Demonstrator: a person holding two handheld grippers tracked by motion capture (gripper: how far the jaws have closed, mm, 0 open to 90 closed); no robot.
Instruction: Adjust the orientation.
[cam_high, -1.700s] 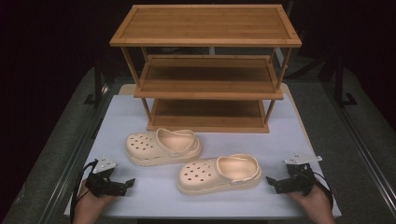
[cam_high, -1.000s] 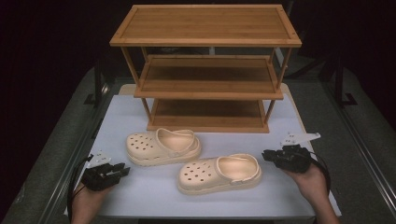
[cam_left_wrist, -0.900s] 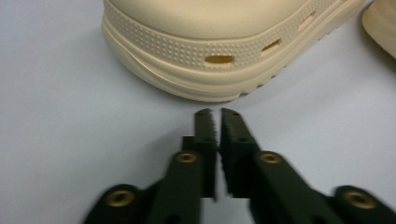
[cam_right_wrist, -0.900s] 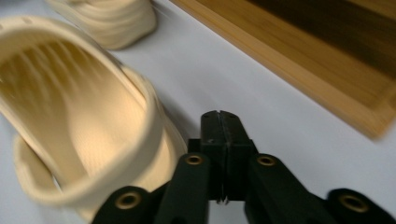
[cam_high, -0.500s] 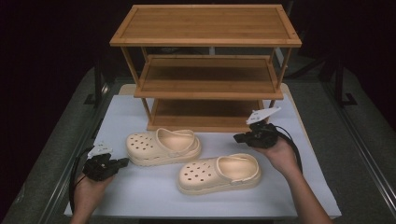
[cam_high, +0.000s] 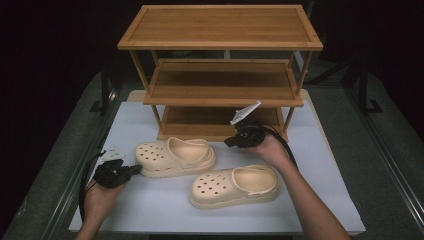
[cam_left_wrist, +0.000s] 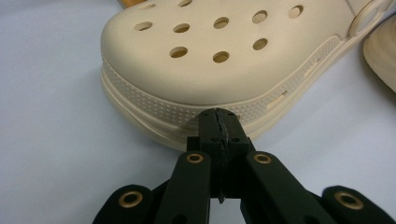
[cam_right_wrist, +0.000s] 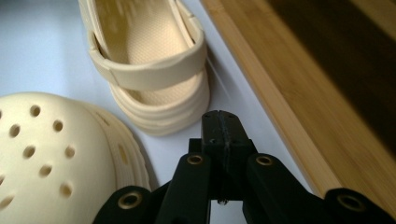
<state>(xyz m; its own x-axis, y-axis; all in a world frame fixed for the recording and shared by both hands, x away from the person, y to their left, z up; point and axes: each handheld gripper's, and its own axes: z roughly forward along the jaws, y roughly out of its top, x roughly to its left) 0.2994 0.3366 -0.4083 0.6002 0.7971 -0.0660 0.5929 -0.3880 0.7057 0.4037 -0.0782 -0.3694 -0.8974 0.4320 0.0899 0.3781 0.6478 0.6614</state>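
two cream clogs lie on the white mat (cam_high: 325, 165) in front of the wooden rack (cam_high: 220, 70): the far clog (cam_high: 175, 156) sits near the rack's bottom shelf, toe toward the left, and the near clog (cam_high: 235, 186) lies closer to the person, just right of it. left gripper (cam_high: 131, 171), jaws pressed together and empty, points at the far clog's toe, just short of the sole rim. right gripper (cam_high: 229, 142), jaws likewise closed on nothing, hangs behind that clog's heel, beside the bottom shelf edge.
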